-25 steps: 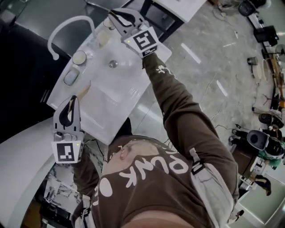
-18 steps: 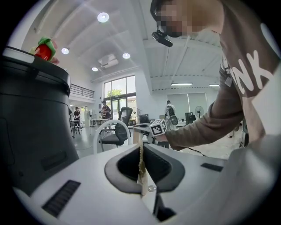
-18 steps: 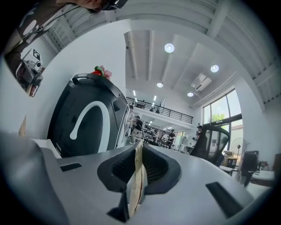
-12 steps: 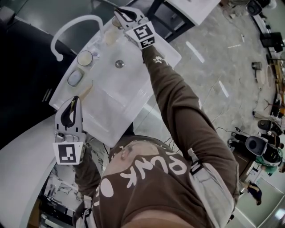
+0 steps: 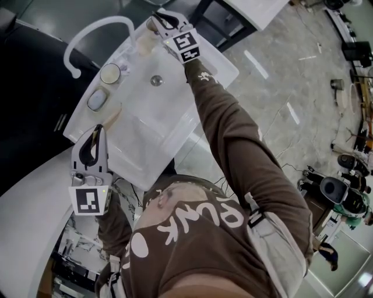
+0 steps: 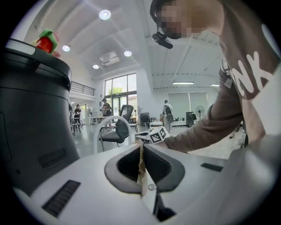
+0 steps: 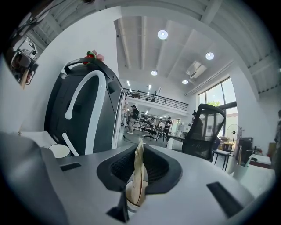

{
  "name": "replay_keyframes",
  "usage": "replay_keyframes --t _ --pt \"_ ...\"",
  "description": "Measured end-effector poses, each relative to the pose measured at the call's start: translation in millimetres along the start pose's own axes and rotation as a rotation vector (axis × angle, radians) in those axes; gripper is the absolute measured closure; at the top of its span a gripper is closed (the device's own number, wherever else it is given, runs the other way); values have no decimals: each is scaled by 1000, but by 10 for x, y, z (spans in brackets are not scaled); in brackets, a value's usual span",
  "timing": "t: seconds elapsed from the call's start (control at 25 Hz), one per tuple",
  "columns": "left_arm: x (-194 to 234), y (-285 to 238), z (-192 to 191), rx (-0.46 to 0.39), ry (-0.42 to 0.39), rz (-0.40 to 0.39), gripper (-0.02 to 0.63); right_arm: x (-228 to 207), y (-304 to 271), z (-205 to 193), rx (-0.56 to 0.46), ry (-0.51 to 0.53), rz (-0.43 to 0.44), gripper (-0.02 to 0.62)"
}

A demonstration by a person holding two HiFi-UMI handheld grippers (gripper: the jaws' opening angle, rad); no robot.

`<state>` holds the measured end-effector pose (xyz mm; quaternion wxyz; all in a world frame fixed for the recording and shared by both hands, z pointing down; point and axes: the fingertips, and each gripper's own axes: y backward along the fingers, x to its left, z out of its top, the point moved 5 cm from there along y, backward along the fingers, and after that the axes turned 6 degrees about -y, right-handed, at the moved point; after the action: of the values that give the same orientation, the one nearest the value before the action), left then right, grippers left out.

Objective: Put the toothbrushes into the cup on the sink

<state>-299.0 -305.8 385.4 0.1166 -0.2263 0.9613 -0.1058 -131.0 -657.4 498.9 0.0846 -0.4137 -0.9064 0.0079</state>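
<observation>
Left tool [image 5: 95, 130] clenches one toothbrush [image 5: 112, 115], right tool [image 5: 155, 18] a second toothbrush [image 7: 138, 176] beside the faucet [image 5: 92, 29].

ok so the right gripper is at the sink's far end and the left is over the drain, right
No: the left gripper is by the sink's near edge, off the drain; the right gripper is at the far end. Head view.

A white arched tap [image 5: 102, 21] stands in front of a tall dark casing [image 6: 30, 110] with a red and green toy [image 6: 47, 41] on top, and a small oval dish [image 5: 96, 100] lies near one end of the tap. A black office chair [image 7: 206, 132] stands behind on the pale veined floor [image 5: 280, 87]. Round lights [image 7: 163, 34] shine in the white ceiling, and several people [image 6: 167, 115] stand far off.
</observation>
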Motion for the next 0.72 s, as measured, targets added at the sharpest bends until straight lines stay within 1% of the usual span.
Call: replay_keyframes --t 0.08,0.12,0.16,0.2,0.24,0.32,0.48,0.6,0.72 --pt "-10 11 12 -1 -1 -2 598 19 -7 -4 4 -1 4 533" --pt "-16 20 20 -4 -2 -3 598 31 -8 4 4 -2 8 486" --pt "-21 31 25 -5 -3 -3 598 40 -4 14 2 -4 11 422" --pt "-26 44 23 -4 -5 -4 598 47 6 25 -1 -6 12 386" --pt "-31 56 19 -3 -6 -4 598 53 22 39 -7 -6 11 365" --pt "-36 82 15 -4 -8 -3 598 76 71 97 -26 -2 11 347" --pt "-9 128 69 -8 -39 -3 598 200 258 356 -87 34 25 337" --pt "53 132 172 -24 -88 -4 598 349 417 494 -107 91 46 336" --pt "141 70 301 -56 -168 -17 598 488 522 487 -95 123 69 336"
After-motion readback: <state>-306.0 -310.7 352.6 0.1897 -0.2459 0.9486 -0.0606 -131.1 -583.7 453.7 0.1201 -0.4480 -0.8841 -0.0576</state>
